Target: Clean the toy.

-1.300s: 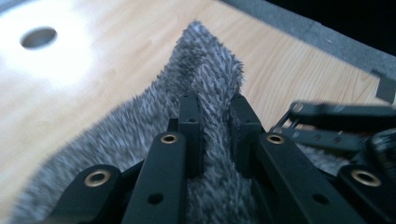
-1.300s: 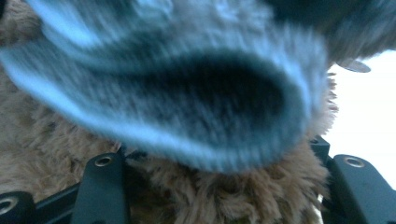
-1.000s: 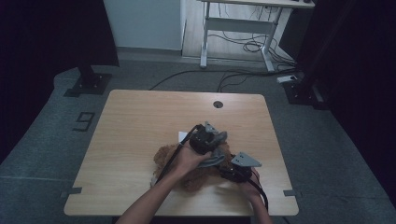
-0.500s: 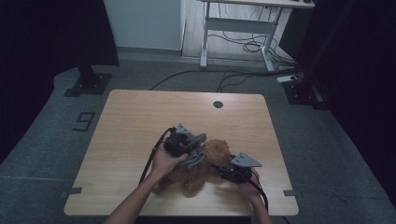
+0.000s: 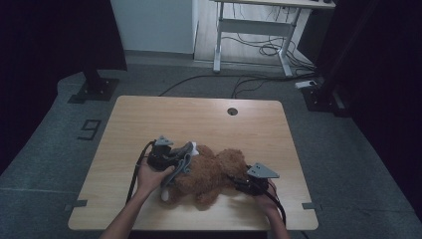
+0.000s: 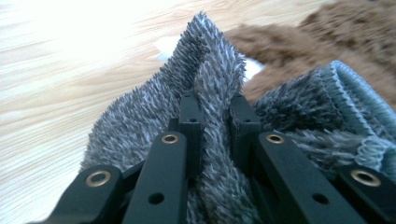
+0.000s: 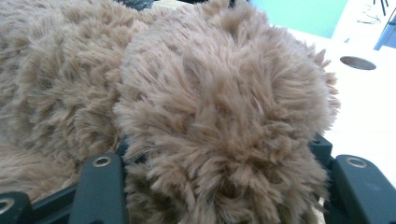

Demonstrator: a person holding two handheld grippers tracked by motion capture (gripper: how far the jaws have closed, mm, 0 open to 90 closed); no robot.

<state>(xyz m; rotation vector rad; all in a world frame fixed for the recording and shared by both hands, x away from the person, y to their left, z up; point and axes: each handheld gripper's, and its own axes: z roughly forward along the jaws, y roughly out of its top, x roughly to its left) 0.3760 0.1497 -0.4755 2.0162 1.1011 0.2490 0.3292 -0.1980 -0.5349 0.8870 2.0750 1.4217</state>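
A brown teddy bear [image 5: 209,174] lies on its side on a light wooden bench [image 5: 199,119], toward the 6 o'clock edge nearest the person, with a grey fuzzy cloth [image 5: 183,160] draped over its 9 o'clock end. The left gripper [image 5: 175,158], held in the person's left hand [image 5: 149,178] at the bear's 9 o'clock side, has its fingers [image 6: 190,109] pressed together on a fold of that grey cloth [image 6: 210,88], which stands up between them in the left gripper view. The right gripper [image 5: 238,180], at the bear's 4 o'clock side, has its fingers spread around a rounded brown plush limb [image 7: 224,116]. A round cable hole [image 5: 232,111] sits near the bench's 12 o'clock edge.
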